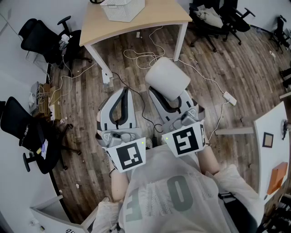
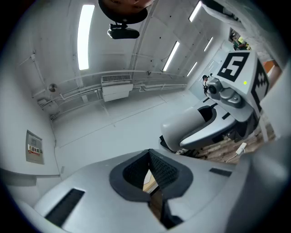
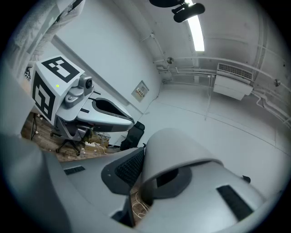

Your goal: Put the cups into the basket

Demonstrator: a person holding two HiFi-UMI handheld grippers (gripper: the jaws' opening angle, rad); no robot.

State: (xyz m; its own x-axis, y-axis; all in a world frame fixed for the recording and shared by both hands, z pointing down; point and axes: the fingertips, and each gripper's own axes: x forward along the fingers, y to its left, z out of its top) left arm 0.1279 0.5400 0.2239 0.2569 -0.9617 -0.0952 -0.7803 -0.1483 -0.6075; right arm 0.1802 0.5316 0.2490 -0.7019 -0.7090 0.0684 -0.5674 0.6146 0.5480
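One cup [image 1: 167,78] is showing in these views, a pale grey-white one. The right hand-held gripper [image 1: 166,98] is gripping it, jaws closed on its side. In the right gripper view the cup's [image 3: 177,154] rounded wall is filling the space between the jaws. The left hand-held gripper [image 1: 123,93] is carrying nothing, and its own view is showing its jaws [image 2: 149,157] sitting nearly together with only a thin slit between them.

The white lattice basket [image 1: 123,9] is standing on the wooden desk [image 1: 154,18] at the top of the head view. It is well apart from both grippers, which are hovering over the plank floor close to the person's body. By my reading, the task is sitting early in the carry: the cup is in hand but not yet over the basket. Whether any cups are already lying in the basket I cannot tell, since the frame edge is cutting off its inside, and no other cups are appearing anywhere.

Open air between the grippers and the desk is looking generous. Loose cables [image 1: 150,57] are trailing across the floor on the way, and the desk's near edge and white leg [image 1: 182,41] are facing the person, so feet are probably likelier to snag than the grippers. Office chairs [image 1: 41,38] are crowding the left side, away from the direct line.
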